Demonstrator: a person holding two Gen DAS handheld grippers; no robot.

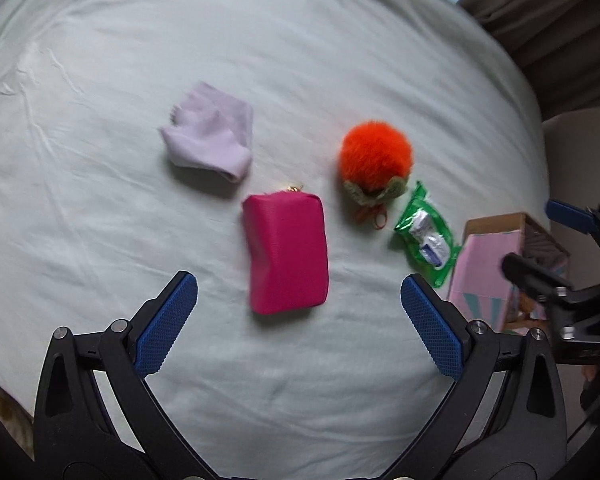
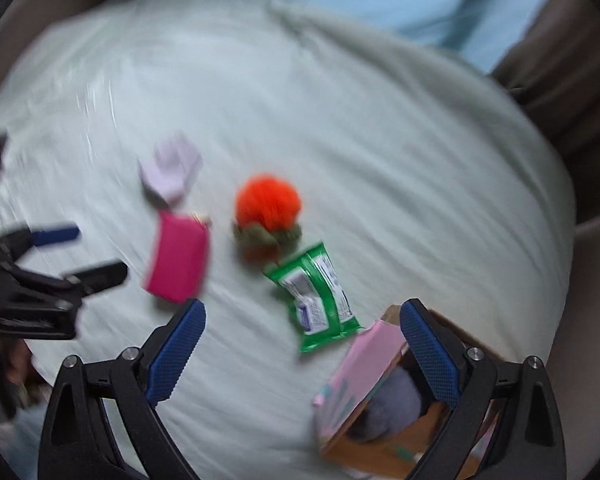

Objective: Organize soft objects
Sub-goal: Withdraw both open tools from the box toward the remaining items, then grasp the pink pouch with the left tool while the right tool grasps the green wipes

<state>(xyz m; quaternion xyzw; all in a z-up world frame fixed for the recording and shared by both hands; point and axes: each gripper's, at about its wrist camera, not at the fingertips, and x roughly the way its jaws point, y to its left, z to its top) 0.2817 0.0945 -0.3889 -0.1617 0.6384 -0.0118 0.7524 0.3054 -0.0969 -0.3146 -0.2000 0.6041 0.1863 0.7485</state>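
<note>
Both grippers match — black frames, silver screws, jaws faced with blue cross-hatched pads.

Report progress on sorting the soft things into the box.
Done: one greyish soft item already sits inside the pink box. In hand: nothing; the left gripper and right gripper are both open and empty. Left on the sheet: lilac cloth, magenta pouch, orange pom-pom, green wipes pack.

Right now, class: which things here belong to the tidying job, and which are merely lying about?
Job:
lilac cloth
pink pouch
orange pompom
green wipes packet
pink box
left gripper
right gripper

Lying about:
bedsheet
brown curtain
</note>
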